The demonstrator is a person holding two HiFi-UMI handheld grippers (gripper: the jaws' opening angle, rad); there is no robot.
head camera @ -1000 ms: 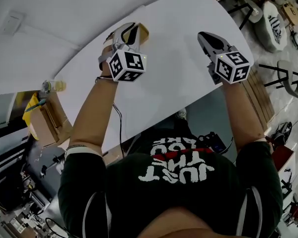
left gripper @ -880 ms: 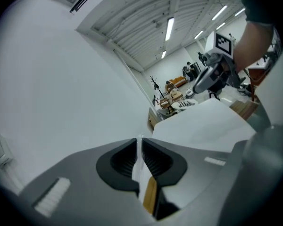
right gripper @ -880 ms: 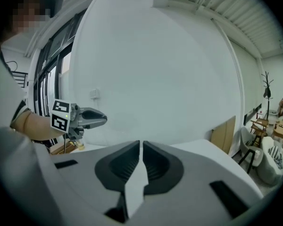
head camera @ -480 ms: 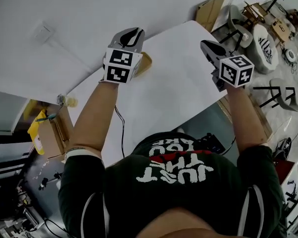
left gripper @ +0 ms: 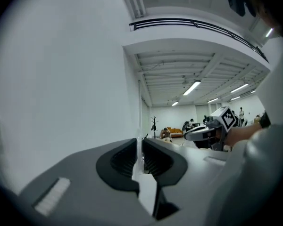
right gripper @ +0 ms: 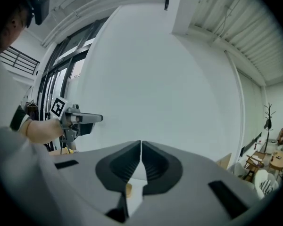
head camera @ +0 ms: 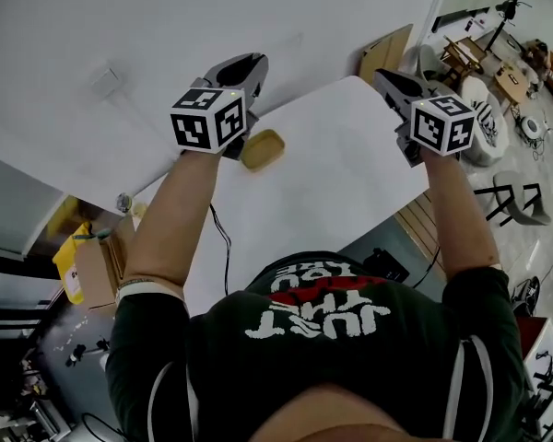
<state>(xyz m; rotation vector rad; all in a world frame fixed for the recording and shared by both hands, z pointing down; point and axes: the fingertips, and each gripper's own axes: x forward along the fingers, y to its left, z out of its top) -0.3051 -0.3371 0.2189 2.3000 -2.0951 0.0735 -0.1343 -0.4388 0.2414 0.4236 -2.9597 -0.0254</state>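
Both grippers are held up above a white table (head camera: pixel 332 178), apart from each other and pointing toward the white wall. My left gripper (head camera: pixel 250 62) is shut with nothing between its jaws, which meet in the left gripper view (left gripper: pixel 139 144). A tan oval dish (head camera: pixel 263 148) lies on the table just below and right of it. My right gripper (head camera: pixel 383 78) is also shut and empty (right gripper: pixel 141 146), over the table's far right corner. Each gripper shows in the other's view: the right gripper (left gripper: pixel 201 132) and the left gripper (right gripper: pixel 86 119). The tan dish (right gripper: pixel 128 189) peeks under the right jaws.
A cardboard sheet (head camera: pixel 385 53) leans on the wall behind the table. A cardboard box (head camera: pixel 97 261) and a yellow item (head camera: pixel 61 221) sit at the left. Chairs (head camera: pixel 523 196) and furniture stand on the floor at the right.
Both grippers have risen and tipped upward toward the wall. The left gripper moved off the tan dish, which now shows in full on the table.
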